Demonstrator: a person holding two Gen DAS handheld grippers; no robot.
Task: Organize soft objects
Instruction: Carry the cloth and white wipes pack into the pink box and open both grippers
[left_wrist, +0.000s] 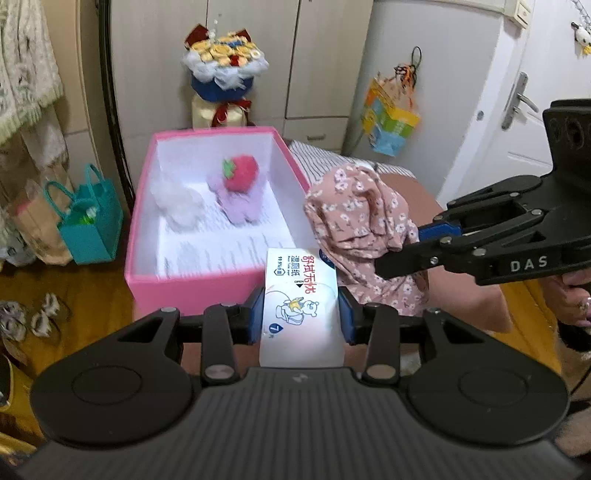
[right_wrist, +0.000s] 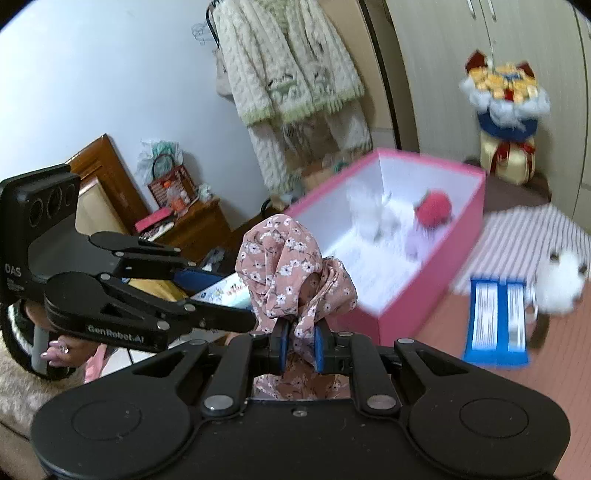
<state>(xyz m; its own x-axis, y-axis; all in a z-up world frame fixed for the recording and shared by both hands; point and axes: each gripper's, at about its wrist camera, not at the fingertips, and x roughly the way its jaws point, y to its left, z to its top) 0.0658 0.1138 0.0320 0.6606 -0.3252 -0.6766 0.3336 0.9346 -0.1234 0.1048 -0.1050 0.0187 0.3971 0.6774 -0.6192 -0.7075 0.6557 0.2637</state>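
Note:
My left gripper (left_wrist: 301, 312) is shut on a white wet-wipe pack (left_wrist: 300, 291), held just in front of the near wall of the open pink box (left_wrist: 192, 282). The box holds a red strawberry plush (left_wrist: 241, 172), a lilac plush (left_wrist: 240, 203) and a white fluffy plush (left_wrist: 177, 201). My right gripper (right_wrist: 299, 345) is shut on a bunched pink floral cloth (right_wrist: 291, 269), held up to the right of the box (right_wrist: 432, 277); the cloth also shows in the left wrist view (left_wrist: 362, 218). The left gripper (right_wrist: 207, 291) appears at left in the right wrist view.
A blue-and-white pack (right_wrist: 496, 325), a white plush (right_wrist: 561, 280) and a striped cloth (right_wrist: 517, 236) lie on the brown surface right of the box. A bouquet (left_wrist: 223, 70) stands behind it. A teal bag (left_wrist: 92, 225) sits on the floor at left.

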